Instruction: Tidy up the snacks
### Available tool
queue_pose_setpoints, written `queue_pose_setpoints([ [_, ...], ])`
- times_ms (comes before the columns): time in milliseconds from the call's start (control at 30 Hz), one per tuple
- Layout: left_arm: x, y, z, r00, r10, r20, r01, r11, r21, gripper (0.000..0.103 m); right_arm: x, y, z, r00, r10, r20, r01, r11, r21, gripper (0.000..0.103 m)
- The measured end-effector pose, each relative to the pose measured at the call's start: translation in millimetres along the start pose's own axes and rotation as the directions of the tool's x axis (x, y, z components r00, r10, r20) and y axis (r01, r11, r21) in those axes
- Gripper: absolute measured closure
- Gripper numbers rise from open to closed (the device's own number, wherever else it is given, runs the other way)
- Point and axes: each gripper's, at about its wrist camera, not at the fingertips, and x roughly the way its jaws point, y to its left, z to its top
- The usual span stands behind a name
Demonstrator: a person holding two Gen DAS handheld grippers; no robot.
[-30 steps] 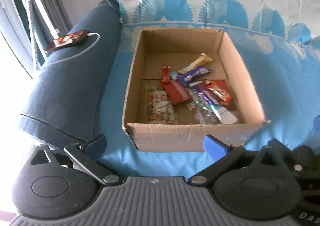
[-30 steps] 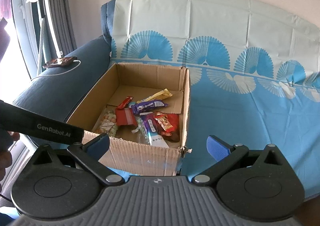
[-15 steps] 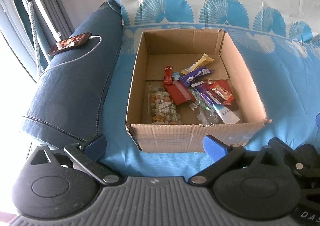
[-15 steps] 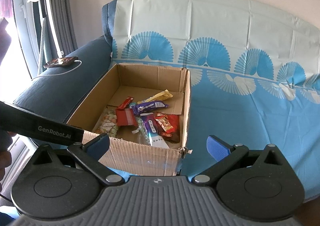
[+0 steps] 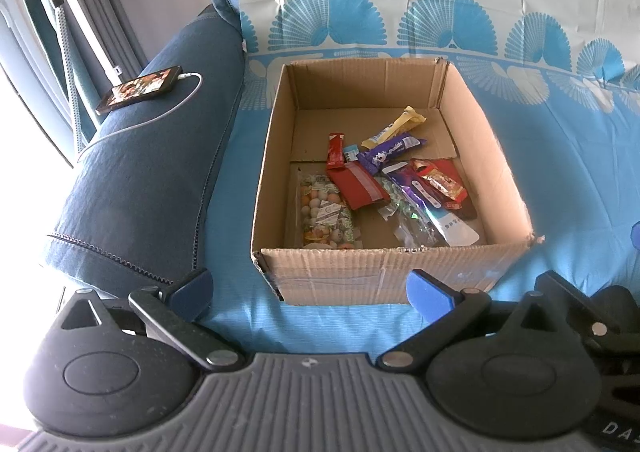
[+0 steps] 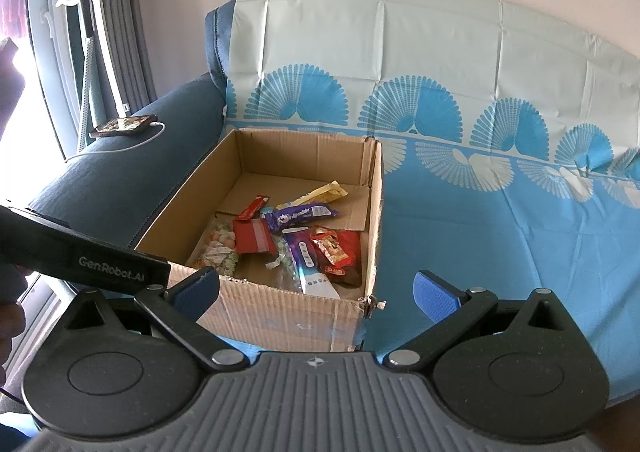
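An open cardboard box [image 5: 276, 155] sits on a sofa covered with a blue fan-print cloth [image 5: 568, 155]. Inside lie several snacks: a clear bag of round candies [image 5: 326, 213], a red packet [image 5: 356, 189], a purple bar [image 5: 390, 149], a yellow bar [image 5: 398, 125] and a red wrapper [image 5: 442, 183]. My left gripper [image 5: 310, 288] is open and empty in front of the box's near wall. My right gripper [image 6: 316, 290] is open and empty, near the box's [image 6: 360, 211] front right corner; the snacks show there too [image 6: 296, 244].
A phone [image 5: 138, 89] on a white charging cable lies on the dark blue armrest [image 5: 132, 179] left of the box. A white stand [image 6: 100, 23] and curtains are at the far left. The left gripper's black body [image 6: 84, 260] crosses the right wrist view.
Both grippers have drawn back slightly from the box and tilted up, showing more of the sofa back. The jaws stay open and the snacks have not moved.
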Motion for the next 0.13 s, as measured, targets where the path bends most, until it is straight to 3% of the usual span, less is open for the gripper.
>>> queue_pose_setpoints([
  [133,-0.5,-1.3,-0.2,1.0,0.006,0.009,-0.006,1.0,0.003,0.0,-1.2,1.0,1.7,1.0,0.012,0.005,-0.012,1.0,0.002,0.0],
])
